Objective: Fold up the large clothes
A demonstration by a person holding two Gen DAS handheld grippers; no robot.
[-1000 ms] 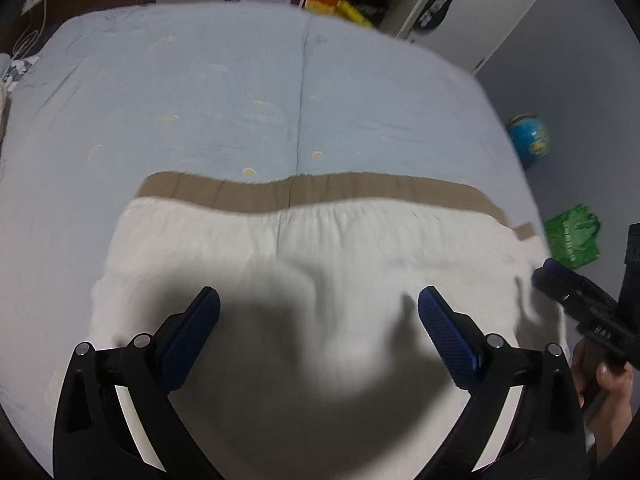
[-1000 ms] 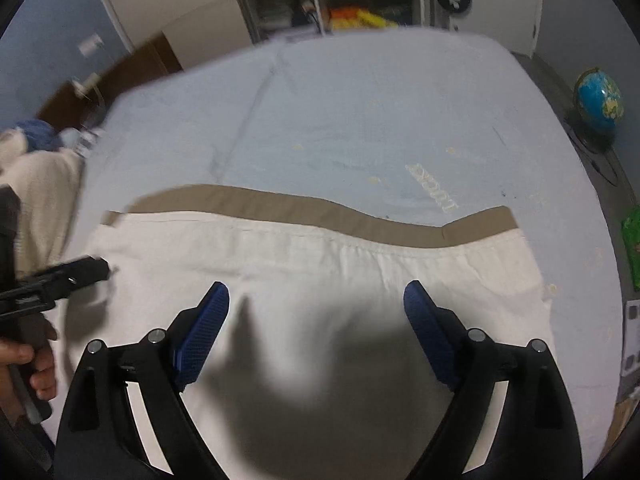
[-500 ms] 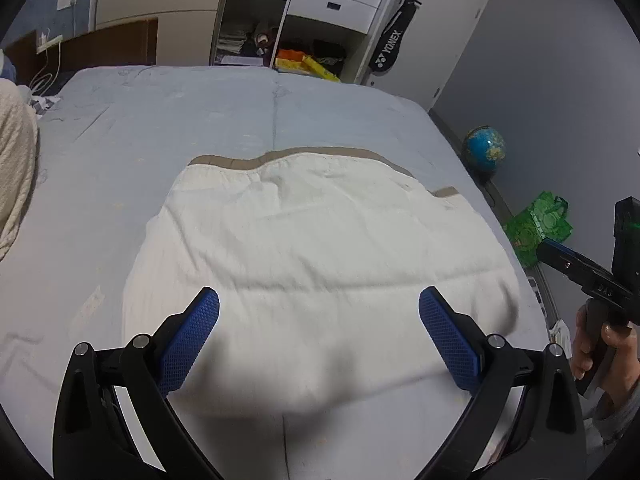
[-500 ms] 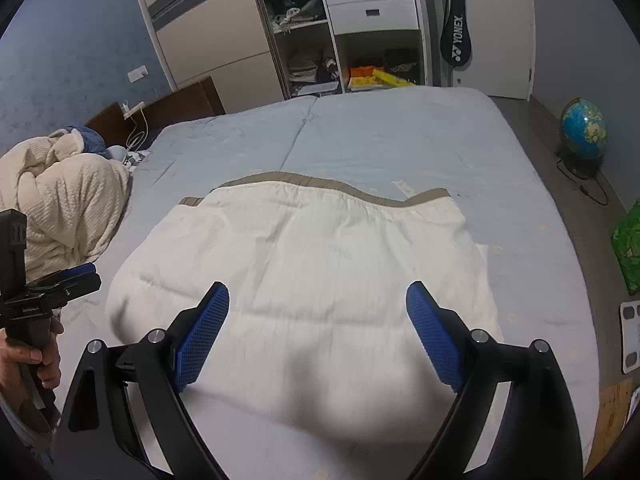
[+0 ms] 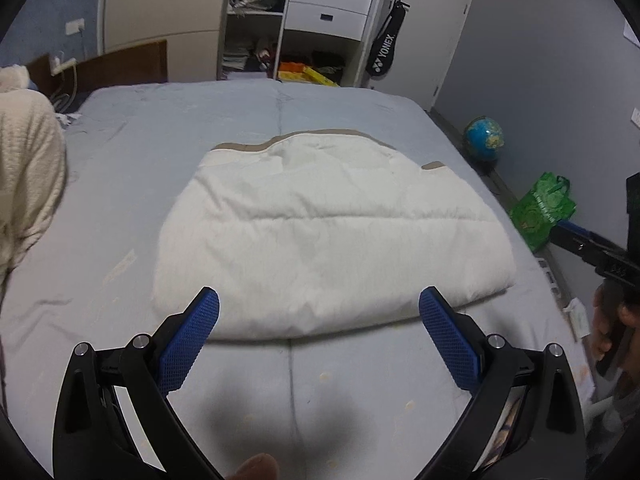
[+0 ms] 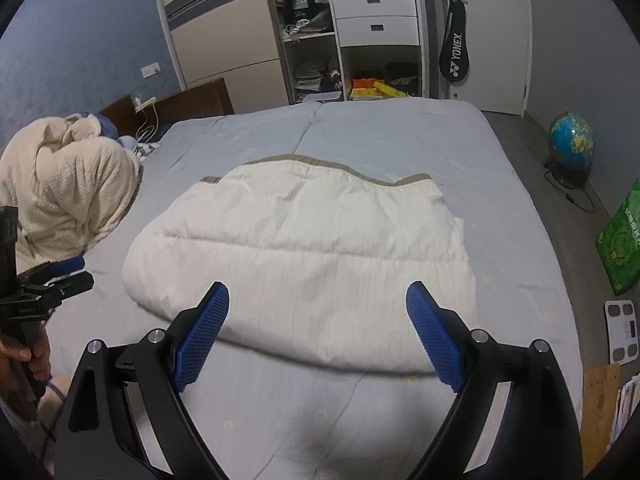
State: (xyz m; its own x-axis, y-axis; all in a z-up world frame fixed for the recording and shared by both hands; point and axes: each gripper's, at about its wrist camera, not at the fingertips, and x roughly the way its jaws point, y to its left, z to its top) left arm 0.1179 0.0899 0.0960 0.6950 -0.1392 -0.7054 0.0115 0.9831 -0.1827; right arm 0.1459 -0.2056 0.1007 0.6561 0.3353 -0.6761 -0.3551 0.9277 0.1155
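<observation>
So from where I'm sitting, the cream garment (image 5: 320,232) is lying folded in the middle of the bed (image 5: 120,184), with a tan band (image 6: 304,159) peeking out along its far edge. There's bare blue sheet all around it, widest on the far side toward the wardrobe (image 6: 360,32), and a decent strip on the near side too. The near fold edge is rounded and puffy, not a crisp crease.

My left gripper (image 5: 319,320) is hovering over the near sheet with its blue fingers spread wide, nothing between them. Same deal with the right gripper (image 6: 317,316), fingers wide apart and holding nothing, just short of the garment's near edge.

Hard to read: the fisheye bends everything, so I can't tell how square the fold really is. The right gripper only shows as a dark sliver at the right edge of the left view, cut off by the frame. Shadows from both rigs darken the sheet right in front of me.

Texture-wise the garment looks like soft ribbed or lightly striped cotton, a bit wrinkled. A fluffy cream blanket (image 6: 60,192) is heaped at the bed's left side, well apart from the garment. The globe (image 6: 571,142) and green bag (image 5: 544,208) sit on the floor to the right.
</observation>
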